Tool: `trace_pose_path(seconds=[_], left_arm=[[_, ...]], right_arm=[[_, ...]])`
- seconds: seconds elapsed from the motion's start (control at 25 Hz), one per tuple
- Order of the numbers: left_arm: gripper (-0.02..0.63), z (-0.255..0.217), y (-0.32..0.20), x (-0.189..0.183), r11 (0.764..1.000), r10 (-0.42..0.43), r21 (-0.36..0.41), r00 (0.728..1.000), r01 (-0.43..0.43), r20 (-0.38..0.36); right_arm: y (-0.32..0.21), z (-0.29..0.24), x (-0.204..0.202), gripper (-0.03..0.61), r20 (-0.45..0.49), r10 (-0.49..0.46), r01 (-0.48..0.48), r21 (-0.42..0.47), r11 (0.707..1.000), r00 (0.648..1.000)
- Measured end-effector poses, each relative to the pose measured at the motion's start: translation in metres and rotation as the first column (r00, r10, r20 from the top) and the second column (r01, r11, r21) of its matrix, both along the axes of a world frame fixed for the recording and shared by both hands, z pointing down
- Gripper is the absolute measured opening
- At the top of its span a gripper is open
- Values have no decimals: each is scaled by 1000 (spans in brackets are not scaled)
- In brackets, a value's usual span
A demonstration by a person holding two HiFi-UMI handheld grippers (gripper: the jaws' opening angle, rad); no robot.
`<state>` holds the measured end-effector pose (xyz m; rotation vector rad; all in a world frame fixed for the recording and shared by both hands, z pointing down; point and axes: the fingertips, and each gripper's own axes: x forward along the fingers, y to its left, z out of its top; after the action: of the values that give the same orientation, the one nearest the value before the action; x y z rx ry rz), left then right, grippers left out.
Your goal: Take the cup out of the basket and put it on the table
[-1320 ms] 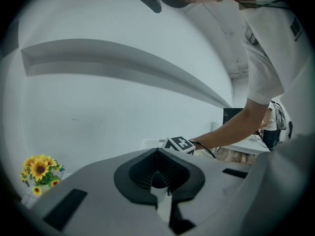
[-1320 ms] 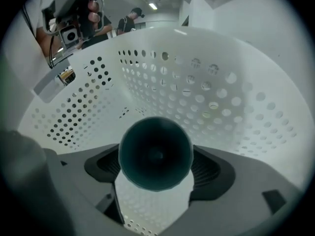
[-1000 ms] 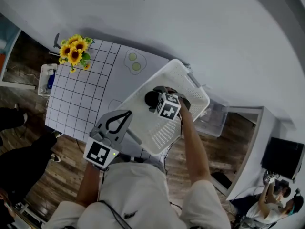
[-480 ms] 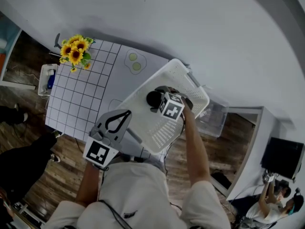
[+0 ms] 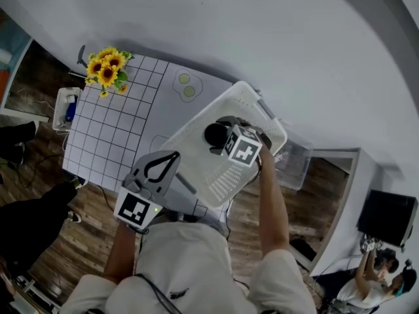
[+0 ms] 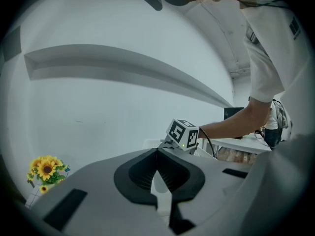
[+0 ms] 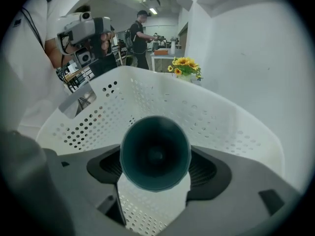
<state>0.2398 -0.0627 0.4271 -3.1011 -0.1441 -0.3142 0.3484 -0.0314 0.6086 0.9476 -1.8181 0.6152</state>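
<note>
Right gripper view: right gripper [image 7: 157,168] clamped on dark teal cup [image 7: 155,151], pads on both sides, cup's open end toward camera. Cup inside white perforated basket [image 7: 221,117], seemingly clear of its floor. Left gripper [image 6: 156,176] idle beside basket, jaws together, nothing between. Step in hand: lift-out. Next move calls for raising cup over basket rim, carrying it to gridded table [image 5: 111,136], setting it upright on bare patch, then releasing.
</note>
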Motion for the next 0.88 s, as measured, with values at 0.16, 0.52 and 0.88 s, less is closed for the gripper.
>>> trace_pose_path(seconds=[0.16,0.52,0.88], left_arm=[[9,-1,-1,-7,1000,-8,1,1000,8,-1],[9,-4,1,-25,999,-35,-8,999,35,-8],[9,-8,0,-46,997,-75,-11,997,74,-23]], right_arm=[[0,-24,-7,380,3,-16,16,15,1000,1000],[4,-72,-26,377,4,-82,82,42,996,997],[1,-122,-51,376,-1,-137,136,109,985,991]])
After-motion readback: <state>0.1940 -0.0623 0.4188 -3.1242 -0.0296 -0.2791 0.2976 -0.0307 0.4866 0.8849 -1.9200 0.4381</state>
